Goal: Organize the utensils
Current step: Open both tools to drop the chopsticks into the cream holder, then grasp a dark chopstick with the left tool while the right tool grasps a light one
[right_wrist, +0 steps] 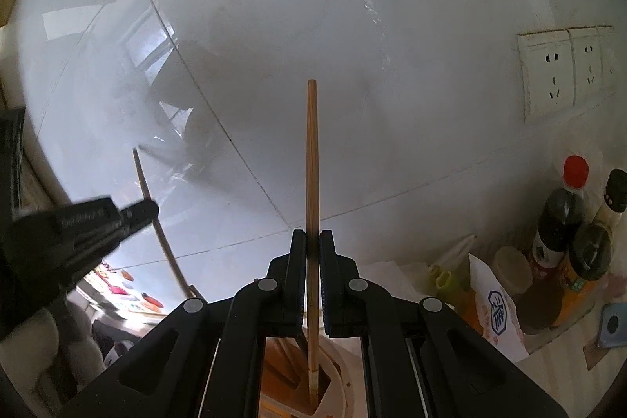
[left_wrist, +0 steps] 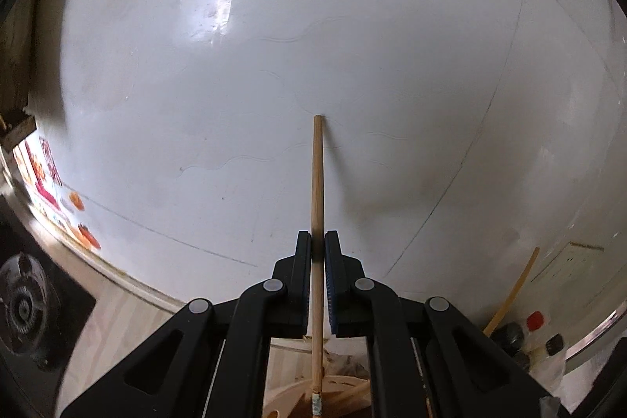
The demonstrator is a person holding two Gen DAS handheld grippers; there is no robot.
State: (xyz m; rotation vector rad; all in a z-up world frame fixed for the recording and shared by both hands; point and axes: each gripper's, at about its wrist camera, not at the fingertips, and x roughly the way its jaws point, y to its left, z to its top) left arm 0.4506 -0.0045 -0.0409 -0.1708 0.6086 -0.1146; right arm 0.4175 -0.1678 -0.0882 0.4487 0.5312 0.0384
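1. While the left wrist view shows mostly white tiled wall (left_wrist: 352, 26), the black two-finger left gripper (left_wrist: 318, 241) sits at lower centre, its jaws drawn almost fully together on a slim, round, pale wooden chopstick (left_wrist: 317, 175). The stick runs straight up the middle of the frame from between the pads, its blunt free end at mid-frame, and its lower end passes down behind the fingers toward a light wooden utensil holder (left_wrist: 298, 394) at the bottom edge.

2. At the left of the right wrist view, the same left gripper (right_wrist: 145, 210) appears blurred, with its stick (right_wrist: 156, 222) as a dark curved line in the lens.

3. At centre of that view, the black right gripper (right_wrist: 312, 241) is likewise closed nearly tight on a second tan wooden chopstick (right_wrist: 312, 163), which stands up the frame's midline; its lower tip reaches into a square compartment of the white-rimmed holder (right_wrist: 337, 371) below the fingers.

4. At the right edge stand a red-capped dark sauce bottle (right_wrist: 564, 206) and white wall sockets (right_wrist: 548, 73), well apart from both sticks.

5. Handling, as I judge it: each chopstick is light, stiff and smooth, so it can pivot or slide between flat pads. Both are gripped low, leaving a long free length that would swing if the wrist turns fast. A hold nearer the middle would steady them; a gentle squeeze is enough, since thin wood could snap under side load against the holder's rim.
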